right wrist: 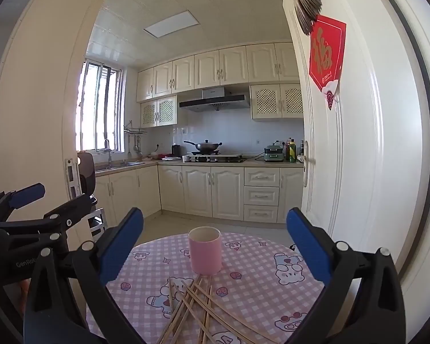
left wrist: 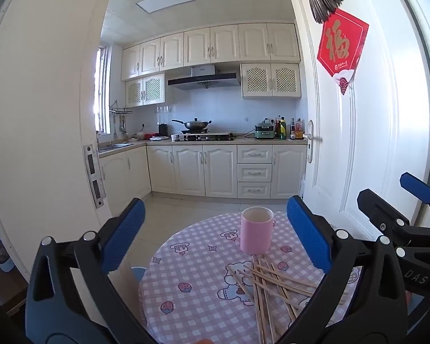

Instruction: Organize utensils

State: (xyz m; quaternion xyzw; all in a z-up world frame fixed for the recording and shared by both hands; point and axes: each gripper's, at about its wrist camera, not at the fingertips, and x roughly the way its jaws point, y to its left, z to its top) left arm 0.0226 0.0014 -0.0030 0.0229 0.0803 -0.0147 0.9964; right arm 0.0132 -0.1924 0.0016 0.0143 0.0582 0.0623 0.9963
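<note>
Near ends of the chopsticks (left wrist: 272, 286) cut off by the bottom edge, partly hidden behind the left gripper (left wrist: 215, 238) – count unclear. Inside of the pink cup (right wrist: 205, 250) out of sight; labels on distant counter bottles (left wrist: 289, 128) too small to read.

Cup (left wrist: 256, 230) stands upright on the round table (left wrist: 186, 258), toward its far edge. Chopsticks (left wrist: 272, 283) lie crossed in a loose pile on the table just before the cup, reaching toward the near edge.
</note>
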